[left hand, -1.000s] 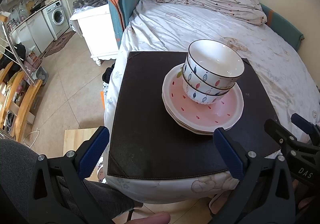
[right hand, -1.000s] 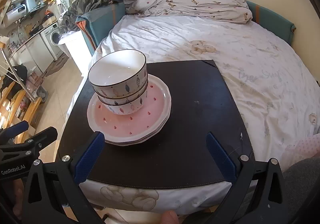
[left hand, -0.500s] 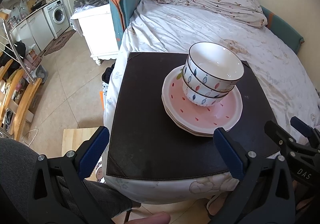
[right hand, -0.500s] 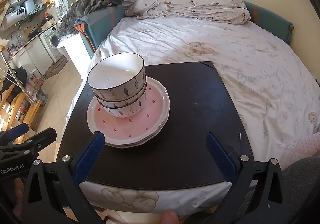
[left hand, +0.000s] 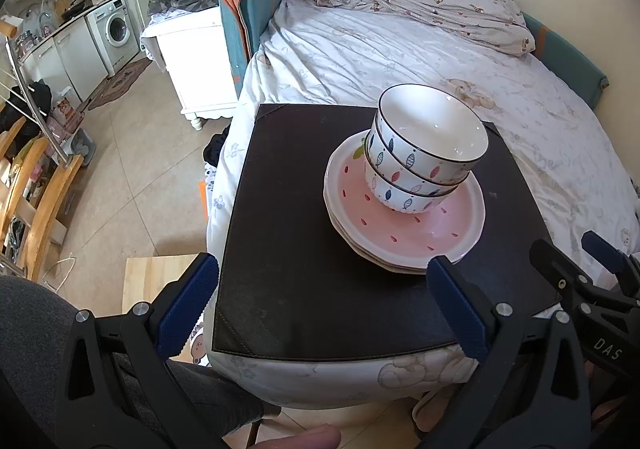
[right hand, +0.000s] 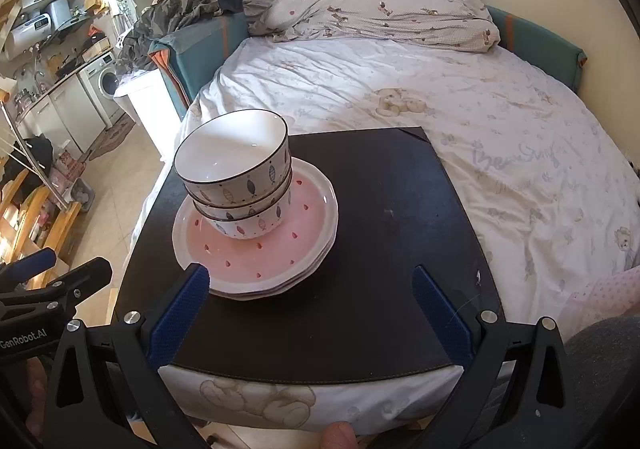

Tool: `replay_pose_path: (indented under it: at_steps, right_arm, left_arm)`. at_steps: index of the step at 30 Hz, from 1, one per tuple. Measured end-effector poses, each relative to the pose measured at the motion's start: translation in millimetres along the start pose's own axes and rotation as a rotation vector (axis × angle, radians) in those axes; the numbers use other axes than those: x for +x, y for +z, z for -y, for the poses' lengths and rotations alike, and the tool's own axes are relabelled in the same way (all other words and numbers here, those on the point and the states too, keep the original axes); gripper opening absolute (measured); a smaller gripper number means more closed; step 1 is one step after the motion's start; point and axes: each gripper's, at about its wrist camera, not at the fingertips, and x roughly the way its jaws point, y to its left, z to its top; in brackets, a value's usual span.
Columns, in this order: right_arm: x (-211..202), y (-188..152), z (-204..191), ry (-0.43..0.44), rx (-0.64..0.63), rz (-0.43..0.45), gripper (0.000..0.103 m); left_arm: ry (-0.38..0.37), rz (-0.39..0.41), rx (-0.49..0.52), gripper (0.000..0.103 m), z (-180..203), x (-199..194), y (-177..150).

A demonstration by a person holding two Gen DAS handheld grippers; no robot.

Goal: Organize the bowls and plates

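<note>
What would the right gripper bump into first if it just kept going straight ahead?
Probably the dark mat itself. The open right gripper points over its bare middle, with the pink plates and stacked bowls off to its left. Depth is hard to judge here.

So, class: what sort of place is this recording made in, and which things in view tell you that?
Most likely a small studio flat or bedsit. A bed with a rumpled duvet fills the room, and a washing machine and kitchen counter stand just beyond. The bowls and plates sit on a dark mat laid on the bed.
</note>
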Motion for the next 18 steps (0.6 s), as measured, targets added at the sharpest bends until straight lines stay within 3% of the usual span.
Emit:
replay_pose_path:
  at_steps: [18]
  right_arm:
    - [0.4,0.3,-1.2,0.001,0.007,-0.002,0.103]
  left_arm:
    - [-0.004,-0.003,-0.006,0.103,1.0,0.9,0.0]
